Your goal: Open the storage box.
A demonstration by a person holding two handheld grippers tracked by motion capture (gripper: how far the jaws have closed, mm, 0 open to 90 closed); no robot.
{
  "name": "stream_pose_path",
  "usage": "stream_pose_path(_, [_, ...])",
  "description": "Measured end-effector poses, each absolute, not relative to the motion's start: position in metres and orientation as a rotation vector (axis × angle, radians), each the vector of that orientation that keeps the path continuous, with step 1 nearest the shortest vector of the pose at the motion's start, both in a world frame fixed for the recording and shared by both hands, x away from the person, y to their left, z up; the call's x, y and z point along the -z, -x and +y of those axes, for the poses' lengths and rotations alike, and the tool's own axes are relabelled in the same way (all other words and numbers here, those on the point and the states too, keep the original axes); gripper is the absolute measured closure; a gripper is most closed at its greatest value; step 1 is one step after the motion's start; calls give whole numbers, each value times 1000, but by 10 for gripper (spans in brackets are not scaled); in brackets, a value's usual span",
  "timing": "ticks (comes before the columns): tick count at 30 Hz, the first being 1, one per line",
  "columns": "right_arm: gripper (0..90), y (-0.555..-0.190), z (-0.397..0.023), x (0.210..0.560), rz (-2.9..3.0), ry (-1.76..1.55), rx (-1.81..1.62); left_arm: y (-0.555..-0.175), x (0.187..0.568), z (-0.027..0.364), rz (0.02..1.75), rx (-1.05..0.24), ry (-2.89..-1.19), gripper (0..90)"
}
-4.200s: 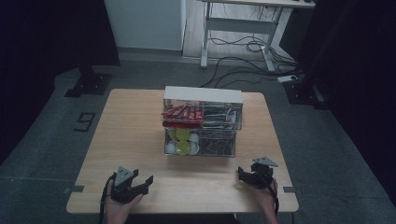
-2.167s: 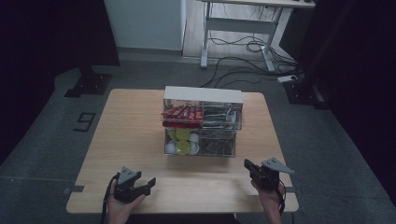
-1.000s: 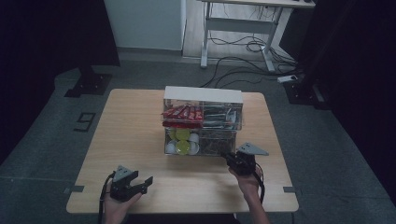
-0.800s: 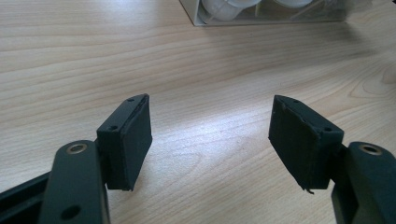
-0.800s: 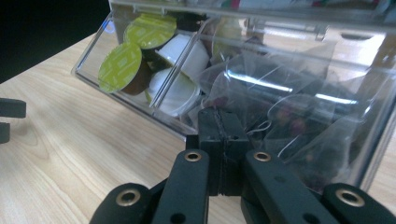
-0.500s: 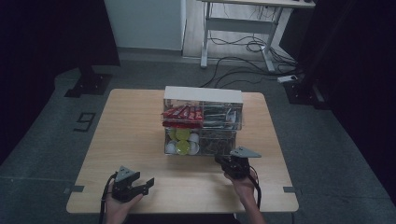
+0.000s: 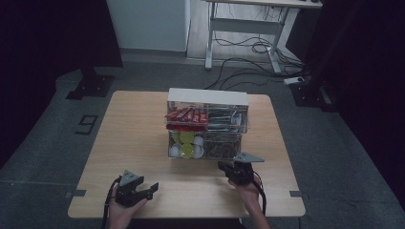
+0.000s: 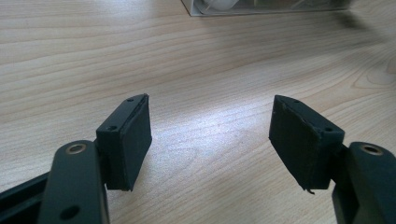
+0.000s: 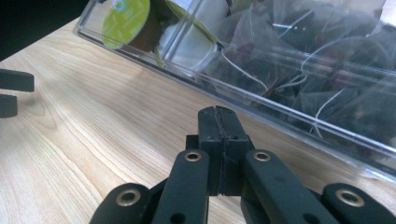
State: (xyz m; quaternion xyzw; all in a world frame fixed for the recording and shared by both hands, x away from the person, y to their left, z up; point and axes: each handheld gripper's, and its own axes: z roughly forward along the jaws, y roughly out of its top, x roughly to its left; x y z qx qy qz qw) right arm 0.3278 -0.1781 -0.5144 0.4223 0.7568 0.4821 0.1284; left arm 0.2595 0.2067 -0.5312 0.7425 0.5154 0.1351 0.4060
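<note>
A clear two-tier organizer (image 7: 207, 95) stands at the middle of the wooden table. Its top tier holds red packets (image 7: 186, 115); the bottom tier holds green and white capsules (image 7: 187, 144) and tea bags (image 7: 222, 145). My right gripper (image 7: 223, 166) is shut with nothing in it, its tip just in front of the organizer's lower right corner. In the right gripper view the shut jaws (image 9: 218, 122) point at the clear front wall (image 9: 261, 100), with tea bags (image 9: 327, 70) behind it and a green capsule (image 9: 125, 16) to the left. My left gripper (image 8: 210, 135) hovers open over bare wood at the front left (image 7: 148, 187).
The table's front edge (image 7: 191, 213) runs close behind both hands. Grey floor surrounds the table. A white desk frame (image 7: 243, 28) with loose cables stands behind it. The left gripper (image 9: 11, 91) appears far off in the right gripper view.
My right gripper has come from the table's right front corner leftward and forward, then sunk a little in front of the organizer. The left gripper has stayed put.
</note>
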Motion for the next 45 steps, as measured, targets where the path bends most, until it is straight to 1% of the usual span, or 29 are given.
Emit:
stream_pose_path(23, [891,-323,-184,507,2135,-1222,-1399,-260,532,206,1309,-347,-1881,301])
stream_pose_path(36, [891,-318,-194,488,2057,-1213,-1479,-260,534,206,1317,-365,-1873,304])
stream_pose_path(45, [890,-326,-195,481,2028,-1219,-1508,-261,535,206,1322,-367,-1877,304])
